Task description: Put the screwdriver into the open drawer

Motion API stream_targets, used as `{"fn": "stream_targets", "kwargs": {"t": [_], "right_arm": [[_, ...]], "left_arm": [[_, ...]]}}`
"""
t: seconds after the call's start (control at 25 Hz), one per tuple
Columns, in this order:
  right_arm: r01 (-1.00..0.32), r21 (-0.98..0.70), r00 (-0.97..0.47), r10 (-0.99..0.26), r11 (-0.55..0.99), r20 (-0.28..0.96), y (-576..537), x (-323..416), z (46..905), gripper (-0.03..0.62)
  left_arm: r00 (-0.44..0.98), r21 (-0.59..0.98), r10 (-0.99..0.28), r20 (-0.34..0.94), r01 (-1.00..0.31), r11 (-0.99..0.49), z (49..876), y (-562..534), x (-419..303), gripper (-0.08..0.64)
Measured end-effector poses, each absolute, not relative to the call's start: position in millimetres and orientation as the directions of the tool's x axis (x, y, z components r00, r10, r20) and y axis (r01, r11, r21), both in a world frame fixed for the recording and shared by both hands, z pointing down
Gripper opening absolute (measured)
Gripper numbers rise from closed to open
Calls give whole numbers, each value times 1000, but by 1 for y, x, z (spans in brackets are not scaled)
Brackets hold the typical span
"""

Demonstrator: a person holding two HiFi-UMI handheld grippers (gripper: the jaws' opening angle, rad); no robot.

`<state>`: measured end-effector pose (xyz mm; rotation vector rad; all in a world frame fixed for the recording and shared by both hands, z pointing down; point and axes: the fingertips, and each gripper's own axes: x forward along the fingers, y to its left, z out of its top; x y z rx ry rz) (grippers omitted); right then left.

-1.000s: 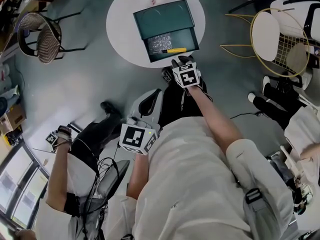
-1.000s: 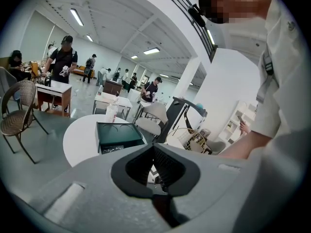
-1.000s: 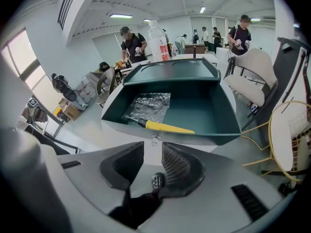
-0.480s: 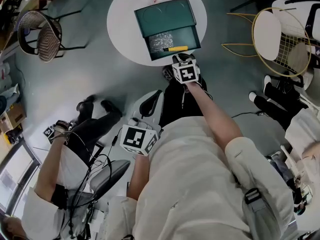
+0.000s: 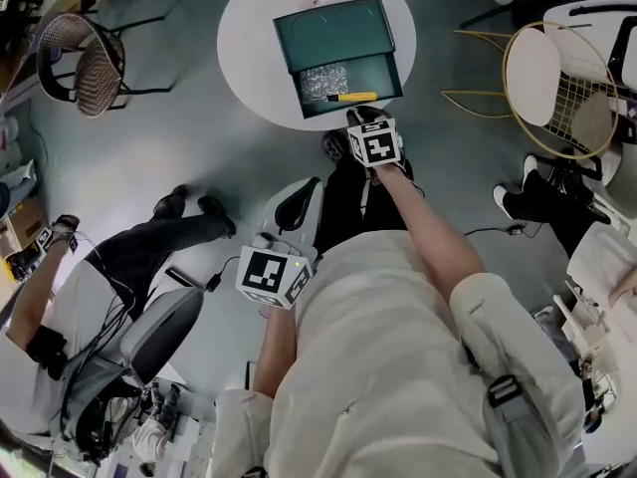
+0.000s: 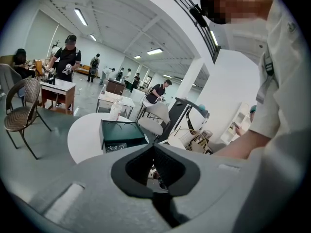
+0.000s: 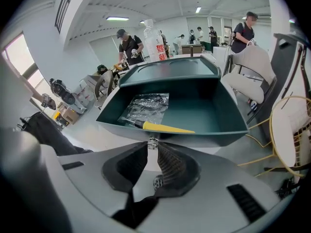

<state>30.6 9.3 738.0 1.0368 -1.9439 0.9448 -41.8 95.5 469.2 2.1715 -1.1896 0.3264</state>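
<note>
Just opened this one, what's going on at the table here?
A person works with a gripper in each hand. The yellow-handled screwdriver already lies in the open drawer of the green box on the round white table, beside a crinkled plastic bag. The right gripper is at the drawer's front, its jaws closing around the small knob. The left gripper hangs away from the table, shut and empty.

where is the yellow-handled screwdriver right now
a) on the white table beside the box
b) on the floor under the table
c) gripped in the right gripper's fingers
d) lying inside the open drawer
d, the screwdriver lies along the front of the open drawer, beside a crinkled bag.
</note>
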Motion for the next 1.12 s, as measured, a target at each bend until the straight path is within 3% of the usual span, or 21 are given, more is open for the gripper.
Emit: {"fn": "stream_targets", "kwargs": {"t": [1.12], "right_arm": [[-873,-246,-410,-362,421,838,-32,25,737,72]], "left_arm": [[555,423,-667,497,-826,-372,474,90,-36,12]]}}
